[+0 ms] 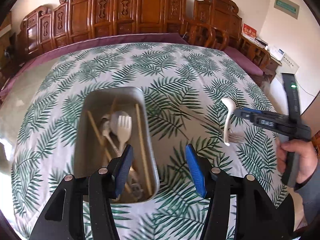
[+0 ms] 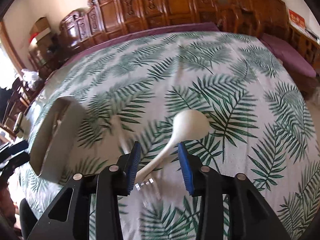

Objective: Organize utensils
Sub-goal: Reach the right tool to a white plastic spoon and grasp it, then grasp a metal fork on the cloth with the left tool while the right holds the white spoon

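A grey rectangular bin [image 1: 149,132] sits on the leaf-print tablecloth and holds a white plastic fork [image 1: 124,129], a spoon, and several wooden chopsticks [image 1: 142,142]. My left gripper [image 1: 159,150] is open and empty above the bin's near right edge. A white ceramic spoon [image 2: 180,132] lies on the cloth, its handle running between the open jaws of my right gripper [image 2: 159,147]. A clear plastic fork [image 2: 147,186] lies under the handle. The spoon [image 1: 227,118] and the right gripper [image 1: 240,113] also show in the left wrist view.
The bin [image 2: 50,140] appears at the left in the right wrist view. Carved wooden furniture [image 1: 124,14] and a purple cushioned bench [image 1: 244,60] ring the table's far side. A hand [image 1: 296,160] holds the right gripper's handle.
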{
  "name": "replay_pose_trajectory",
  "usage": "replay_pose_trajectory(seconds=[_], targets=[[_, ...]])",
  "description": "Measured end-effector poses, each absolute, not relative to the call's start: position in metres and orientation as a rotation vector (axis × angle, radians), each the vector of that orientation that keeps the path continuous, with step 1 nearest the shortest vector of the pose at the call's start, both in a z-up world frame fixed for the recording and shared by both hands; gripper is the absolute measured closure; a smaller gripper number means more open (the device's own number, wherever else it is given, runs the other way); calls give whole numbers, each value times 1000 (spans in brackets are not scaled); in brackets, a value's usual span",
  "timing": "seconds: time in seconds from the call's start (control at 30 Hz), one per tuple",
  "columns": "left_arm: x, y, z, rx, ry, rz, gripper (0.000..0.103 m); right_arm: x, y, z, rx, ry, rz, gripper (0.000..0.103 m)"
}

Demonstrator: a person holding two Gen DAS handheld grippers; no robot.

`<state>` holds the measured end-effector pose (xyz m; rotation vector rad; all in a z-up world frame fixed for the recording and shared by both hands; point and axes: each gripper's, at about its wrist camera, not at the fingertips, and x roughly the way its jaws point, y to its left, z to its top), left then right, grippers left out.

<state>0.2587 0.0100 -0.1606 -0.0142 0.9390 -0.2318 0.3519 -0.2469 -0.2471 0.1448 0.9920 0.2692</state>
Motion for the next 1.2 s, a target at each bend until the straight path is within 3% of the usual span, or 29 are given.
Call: replay_pose_trajectory(seconds=[0.3, 0.37, 0.47, 0.7, 1.2], targets=[[258, -8, -170, -9, 967, -240, 51, 373, -237, -275, 145, 1037, 189, 61], [258, -10, -171, -6, 971, -242, 51, 372, -232, -275, 91, 1038, 171, 67], [258, -16, -171, -1, 974, -247, 51, 371, -236, -275, 63, 1051, 160, 86], [264, -45, -176, 14, 991, -268, 51, 355, -265, -257, 151, 1037, 239, 98], [316, -121, -219, -23, 1071, -238, 51, 294, -325, -248, 65, 1014, 275, 98]])
